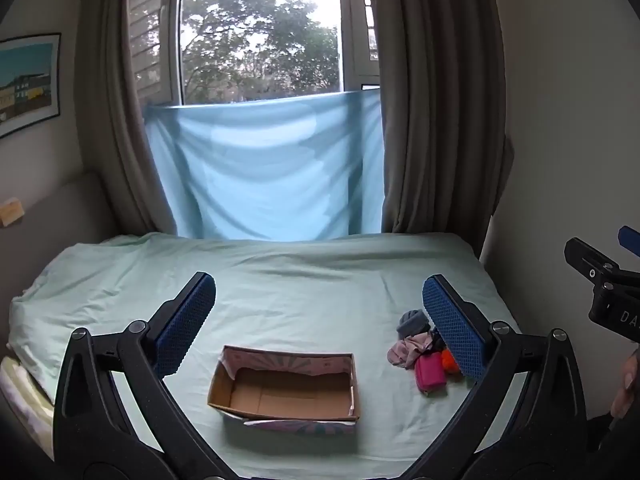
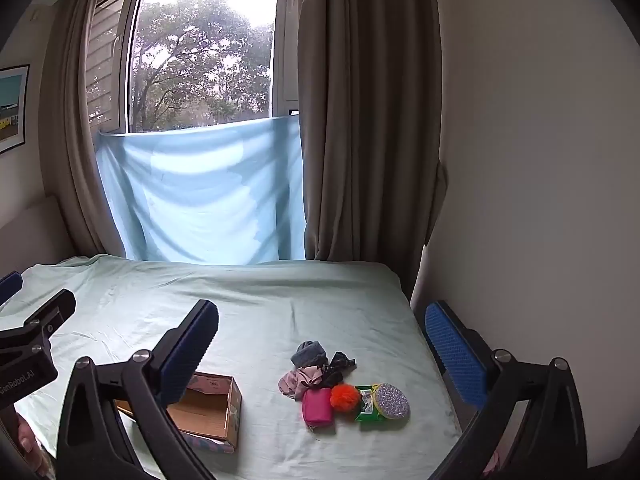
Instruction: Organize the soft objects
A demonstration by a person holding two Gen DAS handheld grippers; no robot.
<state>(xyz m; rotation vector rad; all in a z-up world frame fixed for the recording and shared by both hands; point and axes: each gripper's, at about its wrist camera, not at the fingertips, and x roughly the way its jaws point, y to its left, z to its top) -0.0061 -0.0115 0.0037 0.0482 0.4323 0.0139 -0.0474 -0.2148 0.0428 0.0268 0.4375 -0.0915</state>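
One box (image 2: 216, 412), one pompom (image 2: 345, 397), two pouches (image 2: 317, 406).

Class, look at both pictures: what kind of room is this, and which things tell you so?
Most likely a bedroom in a home. A bed with a pale green sheet fills the foreground, brown curtains hang by a window facing trees, and a framed picture hangs on the wall.

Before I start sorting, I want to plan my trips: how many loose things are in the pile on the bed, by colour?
Grey sock: 1
Black scrunchie: 1
Pale pink cloth: 1
Bright pink pouch: 1
Orange pompom: 1
Green packet: 1
Glittery silver round pouch: 1
Total: 7
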